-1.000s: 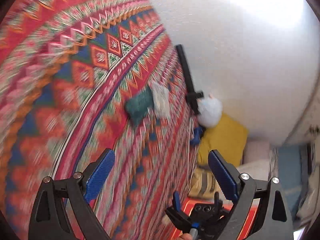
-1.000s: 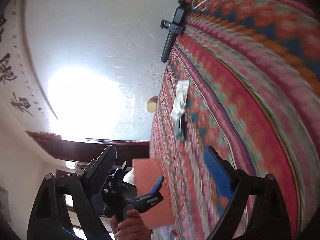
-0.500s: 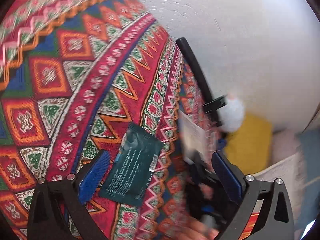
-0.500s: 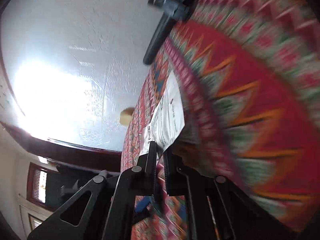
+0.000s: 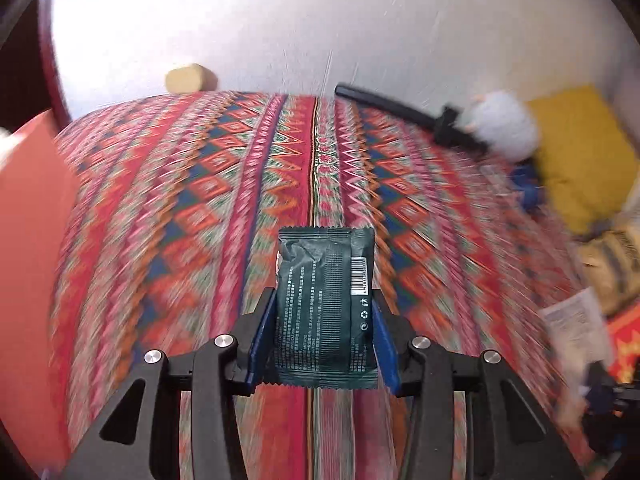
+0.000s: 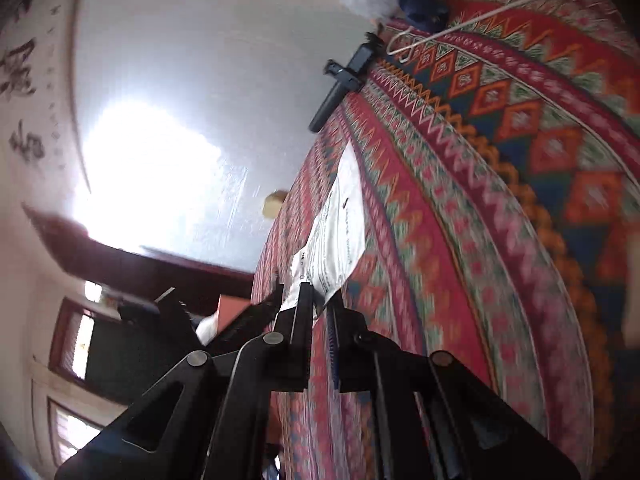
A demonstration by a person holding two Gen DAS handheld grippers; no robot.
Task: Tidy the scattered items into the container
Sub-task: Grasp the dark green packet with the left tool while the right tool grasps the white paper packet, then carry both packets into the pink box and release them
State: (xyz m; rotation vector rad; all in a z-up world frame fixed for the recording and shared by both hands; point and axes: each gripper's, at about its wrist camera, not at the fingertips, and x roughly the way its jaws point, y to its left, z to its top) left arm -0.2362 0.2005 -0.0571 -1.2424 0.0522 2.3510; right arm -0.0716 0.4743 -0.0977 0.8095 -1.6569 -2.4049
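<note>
Both packets (image 5: 326,304) between closed fingers (image 5: 262,334).

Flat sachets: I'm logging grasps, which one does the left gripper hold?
The dark green foil sachet, shut between the left gripper; the white printed sachet is in the right gripper.

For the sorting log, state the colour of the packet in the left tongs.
Dark green packet with white print and a barcode, clearest in the left wrist view.
</note>
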